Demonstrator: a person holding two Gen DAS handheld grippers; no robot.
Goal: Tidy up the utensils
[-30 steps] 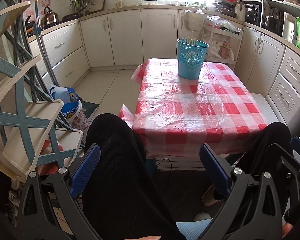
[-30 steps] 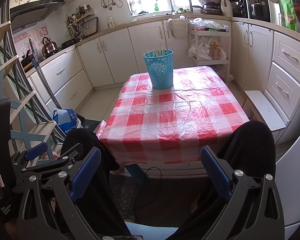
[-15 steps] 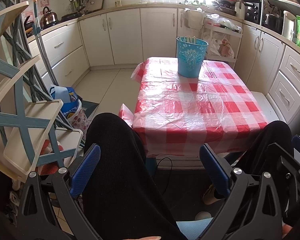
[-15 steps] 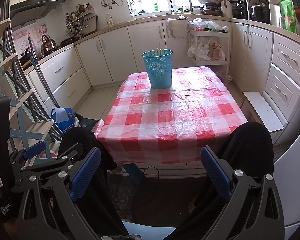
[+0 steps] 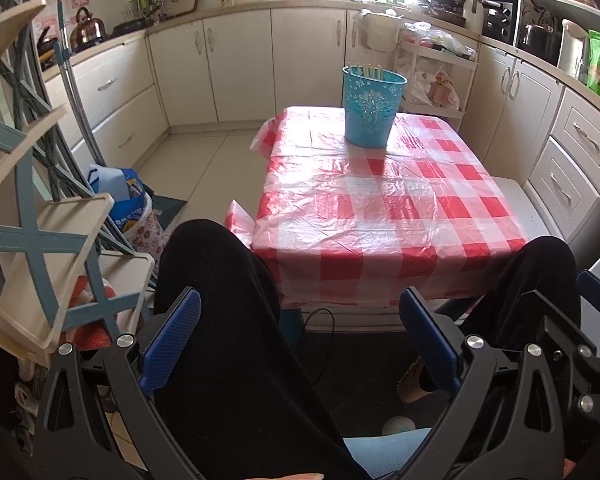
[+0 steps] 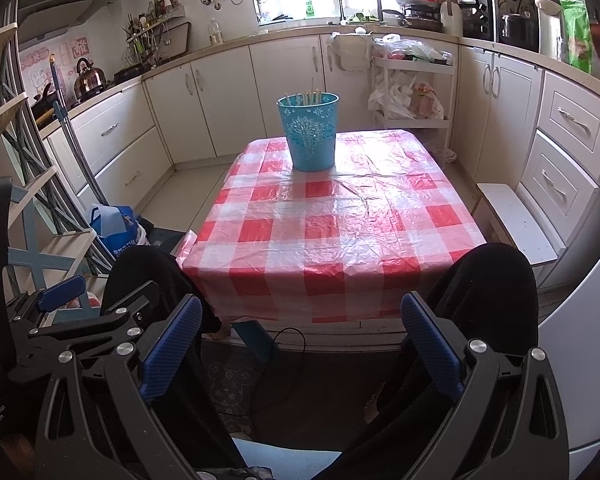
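Here, in the left wrist view: left gripper (image 5: 300, 336) spread wide and empty, low over a black-clad knee (image 5: 216, 280), well short of the table (image 5: 380, 216). Blue bucket (image 5: 371, 109) at about 12 o'clock, upright on the far end of the red-checked cloth, with pale utensil ends (image 5: 367, 68) just showing above its rim; too small to tell what kind. Long axis of those sticks near vertical, tips up, leaning slightly toward 1 o'clock. Likely trouble from here: a long reach over a slick, wrinkled plastic cloth, so a nudge at the rim could slide or tip the light-looking bucket; thin sticks packed close, so a pinch might catch two or slip off one. Next, in the right wrist view: right gripper (image 6: 300, 340) likewise parted wide, nothing between its pads, low between both knees; the other tool visible at 9 o'clock. Same bucket at 12 o'clock, at the table's far end, sticks standing upright above the rim and fanned a little toward 12 to 1 o'clock. Possible snag: cable (image 6: 288, 344) looping on the floor under the near table edge, apt to catch a foot on leaning in.
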